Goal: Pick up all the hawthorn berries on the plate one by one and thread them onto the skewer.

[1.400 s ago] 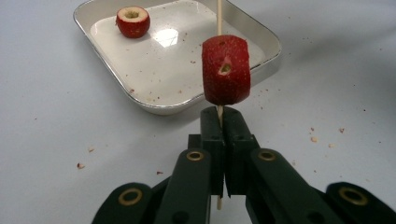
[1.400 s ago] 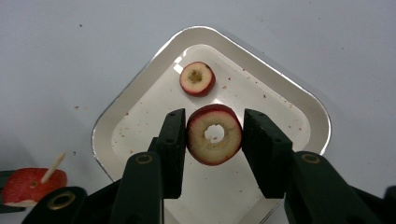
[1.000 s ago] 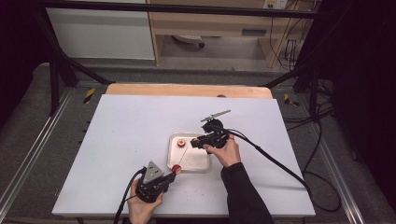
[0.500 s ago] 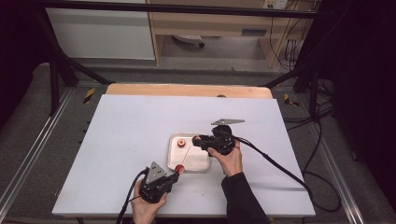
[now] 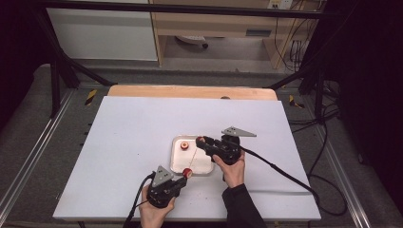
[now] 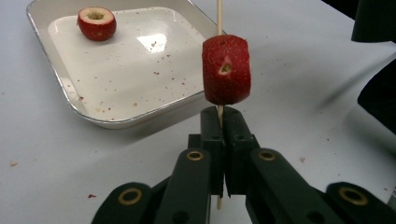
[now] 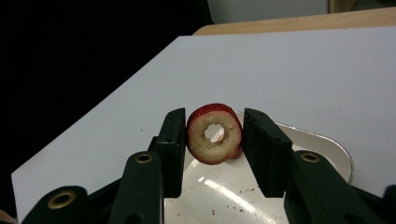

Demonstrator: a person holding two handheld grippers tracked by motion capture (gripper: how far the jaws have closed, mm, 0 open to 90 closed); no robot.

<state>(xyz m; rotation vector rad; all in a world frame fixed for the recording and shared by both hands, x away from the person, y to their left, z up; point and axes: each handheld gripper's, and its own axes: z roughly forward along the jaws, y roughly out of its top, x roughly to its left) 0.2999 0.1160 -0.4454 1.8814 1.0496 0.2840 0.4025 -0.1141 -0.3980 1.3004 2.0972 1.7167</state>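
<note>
My left gripper (image 6: 219,113) is shut on a thin wooden skewer (image 6: 218,18) that carries one cored red fruit (image 6: 226,70) just above the jaws. In the high view that gripper (image 5: 182,179) sits at the near edge of the white tray (image 5: 205,167), and the skewer (image 5: 193,157) slants over it. My right gripper (image 7: 215,115) holds a second cored red fruit (image 7: 215,134) side-on above the tray, with its hole facing the camera. It reaches in from the tray's right (image 5: 202,141). A third red fruit (image 6: 96,22) lies in the tray's far corner.
The tray (image 6: 60,79) rests mid-table on a white board (image 5: 133,142), speckled with red crumbs. A wooden strip (image 5: 190,91) runs along the far edge. Cables trail from both grippers toward the near and right sides. Metal frame rails flank the table.
My right gripper, with its fruit, has drifted a little nearer and lower, and its grey top plate has swung to the right. The left gripper has hardly moved.
</note>
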